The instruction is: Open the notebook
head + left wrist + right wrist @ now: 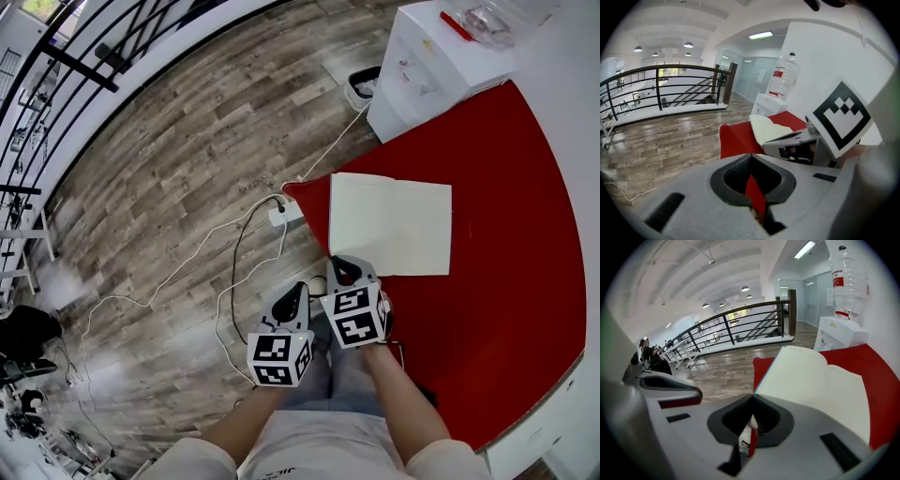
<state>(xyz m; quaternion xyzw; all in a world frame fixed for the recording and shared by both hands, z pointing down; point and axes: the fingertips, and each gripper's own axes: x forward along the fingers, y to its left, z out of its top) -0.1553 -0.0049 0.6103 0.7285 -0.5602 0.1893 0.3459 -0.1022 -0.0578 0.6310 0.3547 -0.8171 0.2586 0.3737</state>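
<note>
Notebook (389, 225) lies open on the bench (506, 309), probably light, its limp pages best pinched at an edge, while left claw (300, 287) and right claw (349, 266) are closed, empty.

Office loft: railing (740, 319), water dispenser (836, 333).

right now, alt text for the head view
An open notebook lies flat, blank pages up, on a red table. Below it the left gripper and right gripper are held side by side near the table's edge, with wooden floor at left.
</note>
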